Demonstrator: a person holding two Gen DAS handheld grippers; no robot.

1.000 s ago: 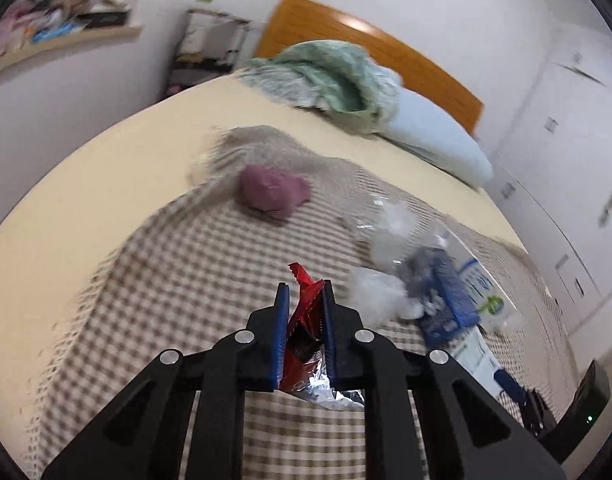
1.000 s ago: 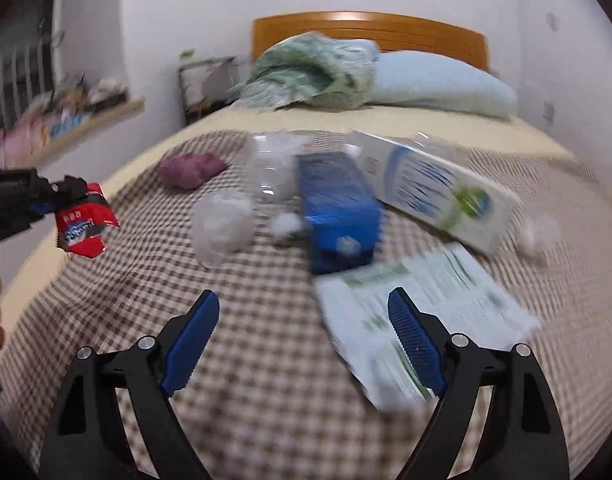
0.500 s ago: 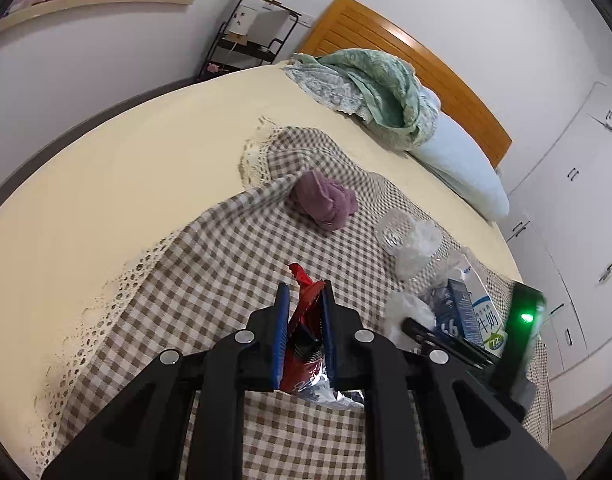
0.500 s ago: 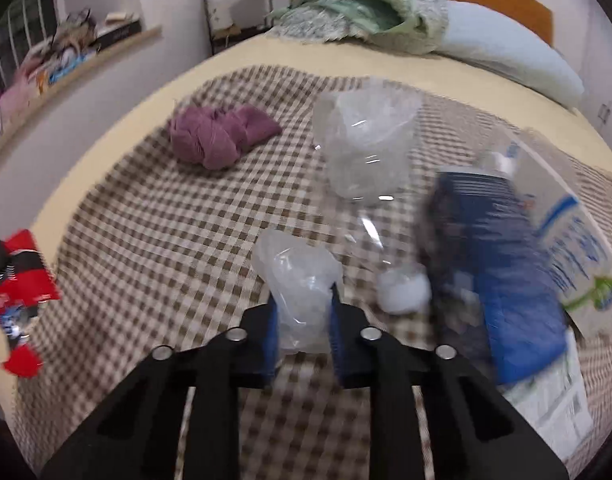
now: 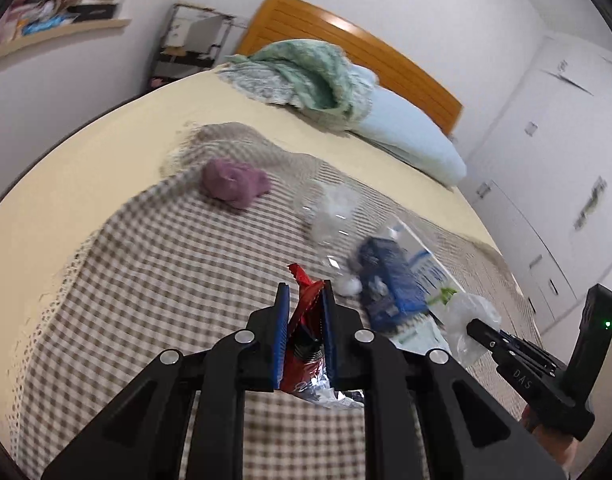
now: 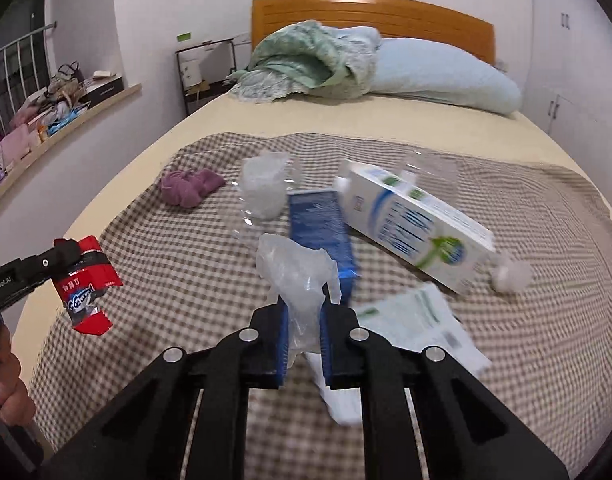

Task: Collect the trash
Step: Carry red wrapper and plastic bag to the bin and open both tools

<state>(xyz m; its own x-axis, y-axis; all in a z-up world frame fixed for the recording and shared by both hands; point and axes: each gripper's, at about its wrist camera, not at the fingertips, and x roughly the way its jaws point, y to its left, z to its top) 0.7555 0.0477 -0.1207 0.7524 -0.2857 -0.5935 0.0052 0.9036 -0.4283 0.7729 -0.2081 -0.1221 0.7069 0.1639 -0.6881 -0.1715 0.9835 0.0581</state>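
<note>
Both grippers are showing black linkage arms, silver round rivets and blue ribbed pads (image 5: pixel 280 332); white lettering is marking their sides.

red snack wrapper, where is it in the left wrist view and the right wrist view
Left wrist view: red snack wrapper at bottom centre, pinched in the left gripper.
Right wrist view: far left edge, mid-height, hanging from that gripper's tip.
Shared landmark: the purple cloth on the checked blanket.

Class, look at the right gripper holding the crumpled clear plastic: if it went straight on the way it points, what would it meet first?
Probably the blue carton on the checked cloth, straight ahead of the right gripper; depth is unclear.
</note>
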